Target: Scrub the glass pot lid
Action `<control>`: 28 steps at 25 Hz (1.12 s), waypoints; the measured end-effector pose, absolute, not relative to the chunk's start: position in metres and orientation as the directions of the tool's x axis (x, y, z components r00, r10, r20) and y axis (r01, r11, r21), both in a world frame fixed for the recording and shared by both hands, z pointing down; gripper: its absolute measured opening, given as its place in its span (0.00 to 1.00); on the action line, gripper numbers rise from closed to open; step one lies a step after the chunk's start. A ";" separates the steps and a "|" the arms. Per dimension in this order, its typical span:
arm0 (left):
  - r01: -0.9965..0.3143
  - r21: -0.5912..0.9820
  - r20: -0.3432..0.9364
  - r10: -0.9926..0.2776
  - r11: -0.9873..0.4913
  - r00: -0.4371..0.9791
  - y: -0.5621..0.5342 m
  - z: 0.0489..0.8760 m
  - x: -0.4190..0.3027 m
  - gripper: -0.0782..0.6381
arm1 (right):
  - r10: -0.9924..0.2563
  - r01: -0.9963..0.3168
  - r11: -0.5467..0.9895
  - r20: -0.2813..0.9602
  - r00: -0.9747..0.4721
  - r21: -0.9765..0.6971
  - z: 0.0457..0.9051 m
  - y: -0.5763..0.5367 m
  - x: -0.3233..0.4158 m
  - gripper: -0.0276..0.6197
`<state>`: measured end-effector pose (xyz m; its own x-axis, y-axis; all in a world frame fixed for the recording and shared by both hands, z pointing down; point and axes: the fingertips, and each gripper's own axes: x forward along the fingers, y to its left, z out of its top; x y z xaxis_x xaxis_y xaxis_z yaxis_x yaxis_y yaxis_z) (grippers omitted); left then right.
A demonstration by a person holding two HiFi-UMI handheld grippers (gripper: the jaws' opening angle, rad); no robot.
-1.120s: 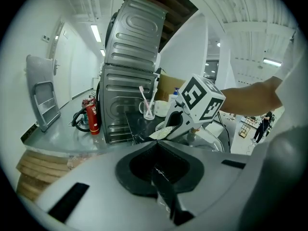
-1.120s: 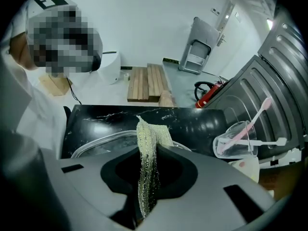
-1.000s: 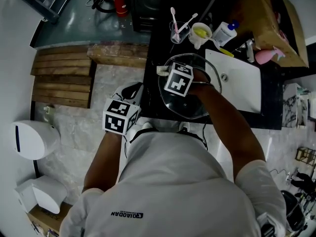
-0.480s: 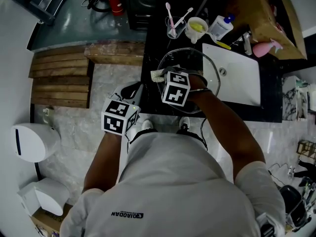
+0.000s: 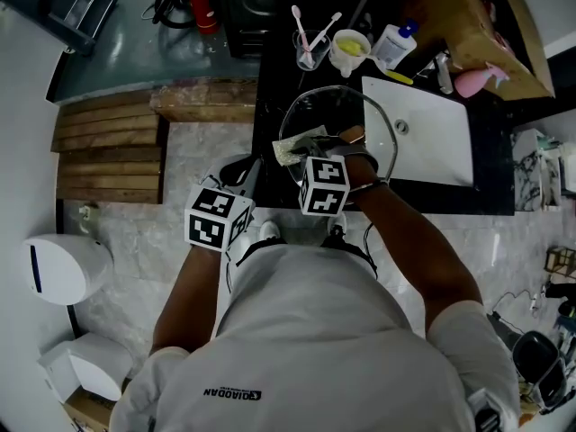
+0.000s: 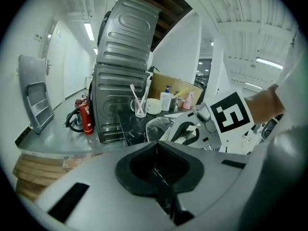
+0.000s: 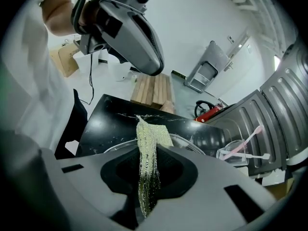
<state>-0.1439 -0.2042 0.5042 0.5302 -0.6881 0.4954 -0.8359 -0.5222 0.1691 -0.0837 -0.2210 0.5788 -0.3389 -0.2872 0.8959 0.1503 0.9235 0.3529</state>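
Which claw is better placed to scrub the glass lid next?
Right. The right claw is shut on a scouring cloth and sits over the glass lid on the black counter. The left claw is shut, empty, and held beside the counter, away from the lid.

The right hand-held gripper (image 7: 147, 179) pinches a cloth (image 7: 148, 131) (left hand-held gripper (image 6: 160, 170) shut).

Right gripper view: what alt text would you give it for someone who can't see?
The right gripper pinches a glittery yellow-green cloth over a glass lid on a black counter. Behind stand a cup of toothbrushes and a red extinguisher; the left gripper shows at the top.
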 end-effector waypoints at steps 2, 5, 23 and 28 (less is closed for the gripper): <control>-0.833 0.166 0.497 -0.684 -0.528 0.533 -0.204 0.504 -0.142 0.13 | -0.293 0.155 0.919 0.892 -0.345 0.361 0.579 -0.217 -0.079 0.17; -0.827 0.162 0.500 -0.677 -0.539 0.540 -0.203 0.504 -0.137 0.13 | -0.280 0.173 0.918 0.891 -0.356 0.358 0.578 -0.208 -0.071 0.17; -0.787 0.164 0.503 -0.636 -0.594 0.585 -0.202 0.504 -0.104 0.13 | -0.266 0.174 0.917 0.874 -0.406 0.359 0.575 -0.172 -0.029 0.17; -0.774 0.163 0.507 -0.621 -0.612 0.597 -0.201 0.505 -0.095 0.13 | -0.229 0.207 0.917 0.876 -0.425 0.340 0.575 -0.156 -0.016 0.17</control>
<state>-0.0954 -0.2011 0.5046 0.5972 -0.6211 0.5075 -0.7743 -0.6116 0.1626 -0.0164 -0.1565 0.5753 -0.4245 -0.2293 0.8759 0.2067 0.9173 0.3404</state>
